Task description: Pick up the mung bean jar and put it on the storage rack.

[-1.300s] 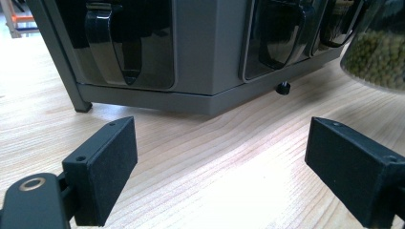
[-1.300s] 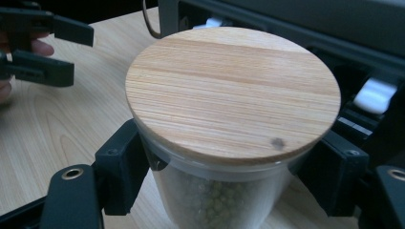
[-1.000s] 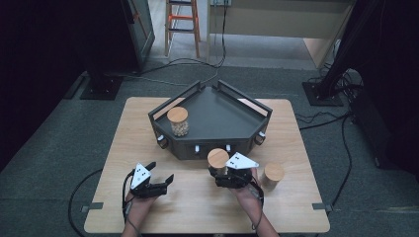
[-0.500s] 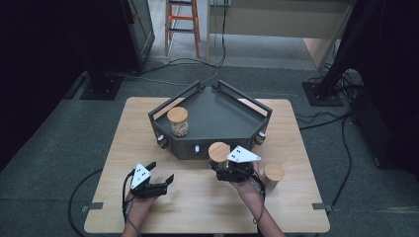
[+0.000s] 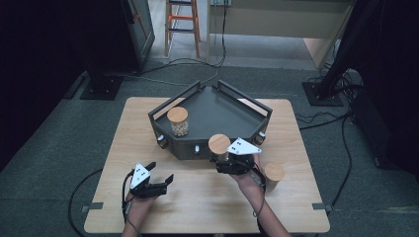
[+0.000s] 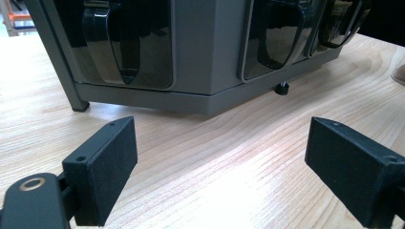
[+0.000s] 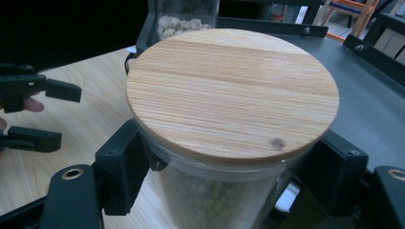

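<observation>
While the right gripper (image 5: 223, 159) pinches a jar (image 7: 224, 143) at the tray's (image 5: 217, 111) front edge, one jar (image 5: 177, 121) stands inside, another (image 5: 273, 176) waits on the surface; left fingers (image 6: 102, 167) are spread, empty.

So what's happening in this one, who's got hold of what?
A person works at a wooden table with a claw in each hand. The right claw is shut on a glass jar with a wooden lid, filled with small pale beans, held at the front edge of the dark angular tray. A second jar stands in the tray; a third jar is on the table beside the right hand. The left claw is open over the table, holding nothing.
</observation>
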A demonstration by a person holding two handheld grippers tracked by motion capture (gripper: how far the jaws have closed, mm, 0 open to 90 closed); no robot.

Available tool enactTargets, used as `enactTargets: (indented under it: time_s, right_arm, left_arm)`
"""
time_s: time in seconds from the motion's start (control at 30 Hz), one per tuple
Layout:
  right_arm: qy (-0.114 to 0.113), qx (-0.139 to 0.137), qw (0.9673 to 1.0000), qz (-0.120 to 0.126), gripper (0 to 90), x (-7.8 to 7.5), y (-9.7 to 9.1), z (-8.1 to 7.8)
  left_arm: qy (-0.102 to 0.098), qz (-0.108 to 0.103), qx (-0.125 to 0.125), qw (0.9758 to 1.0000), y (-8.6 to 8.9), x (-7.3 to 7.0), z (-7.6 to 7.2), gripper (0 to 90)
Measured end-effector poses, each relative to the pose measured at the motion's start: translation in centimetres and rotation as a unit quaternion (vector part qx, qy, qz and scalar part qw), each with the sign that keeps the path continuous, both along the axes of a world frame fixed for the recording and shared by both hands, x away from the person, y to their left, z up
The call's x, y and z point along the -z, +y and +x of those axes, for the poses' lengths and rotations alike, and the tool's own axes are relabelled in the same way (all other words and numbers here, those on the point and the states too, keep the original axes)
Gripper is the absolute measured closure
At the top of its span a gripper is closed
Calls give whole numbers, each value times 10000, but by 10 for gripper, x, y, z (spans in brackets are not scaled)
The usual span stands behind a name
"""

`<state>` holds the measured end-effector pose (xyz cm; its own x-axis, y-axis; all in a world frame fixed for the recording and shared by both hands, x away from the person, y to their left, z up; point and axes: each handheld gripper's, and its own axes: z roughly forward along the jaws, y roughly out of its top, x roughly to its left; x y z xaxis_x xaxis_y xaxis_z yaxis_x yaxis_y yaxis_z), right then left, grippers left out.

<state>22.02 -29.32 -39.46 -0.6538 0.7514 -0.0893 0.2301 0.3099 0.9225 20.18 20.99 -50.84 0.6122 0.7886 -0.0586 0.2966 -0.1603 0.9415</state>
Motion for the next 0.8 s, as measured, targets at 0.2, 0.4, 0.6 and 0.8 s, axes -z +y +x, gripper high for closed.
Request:
enactTargets:
  time_s: [0.2,0.4,0.6,0.8]
  right_arm:
    - [-12,-3,10000,52,250,-7,-1,2]
    - [-40,-10,10000,61,250,-13,-1,7]
    - [-100,0,9999,70,250,-18,1,11]
    - [-151,18,9999,81,250,-22,3,15]
  left_arm:
    - [3,5,5,10000,0,0,0,106]
    - [-8,0,18,10000,0,0,0,106]
    - [-16,8,43,10000,0,0,0,106]
    - [-11,8,49,10000,0,-1,0,106]
